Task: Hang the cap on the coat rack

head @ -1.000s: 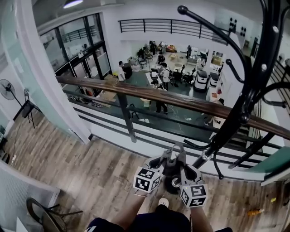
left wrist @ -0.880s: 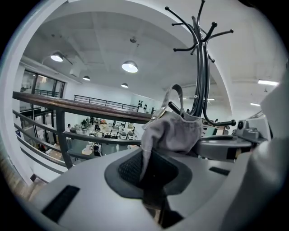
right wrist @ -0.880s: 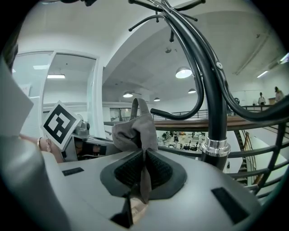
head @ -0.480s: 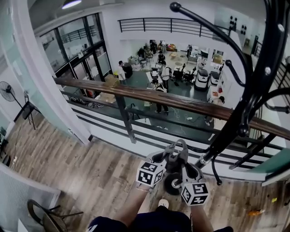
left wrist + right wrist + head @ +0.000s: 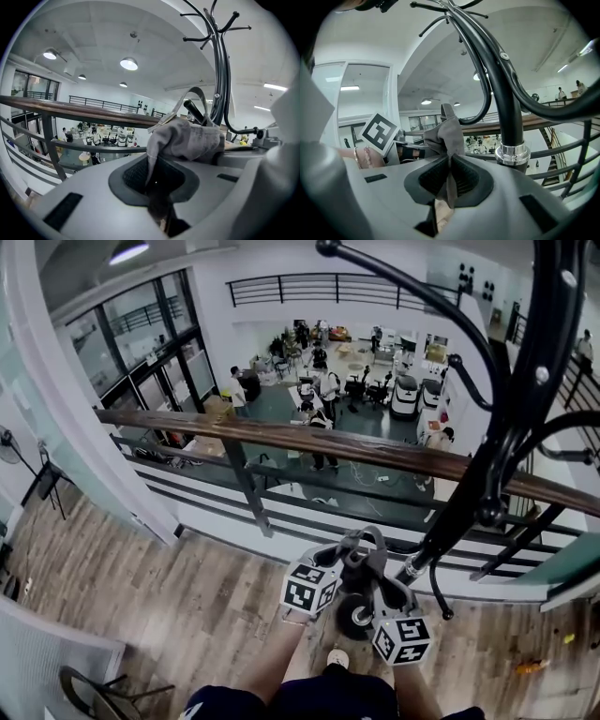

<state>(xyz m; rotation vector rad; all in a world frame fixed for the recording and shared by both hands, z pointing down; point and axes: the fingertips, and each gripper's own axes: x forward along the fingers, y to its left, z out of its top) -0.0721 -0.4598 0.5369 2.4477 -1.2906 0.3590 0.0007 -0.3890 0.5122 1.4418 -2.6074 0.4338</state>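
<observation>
A grey cap [image 5: 362, 547] hangs between my two grippers, low in the middle of the head view. My left gripper [image 5: 330, 568] is shut on one side of its cloth [image 5: 183, 136]. My right gripper [image 5: 386, 589] is shut on the other side [image 5: 447, 132]. The black coat rack [image 5: 511, 404] rises slanting at the right, its pole just right of the cap and its chrome collar [image 5: 512, 153] close beside my right gripper. Its curved hooks [image 5: 394, 282] reach out high above the cap. In the left gripper view the rack [image 5: 219, 75] stands right behind the cap.
A wooden handrail [image 5: 281, 437] on black bars crosses in front of me, with a drop to a lower hall with people beyond. The floor is wood plank [image 5: 178, 587]. A chair [image 5: 94, 690] stands at the lower left, and a glass wall [image 5: 56, 427] lines the left.
Both grippers have moved a little toward the rack pole with the cap still pinched between them. The rack now sits closer and further left in the head view.
</observation>
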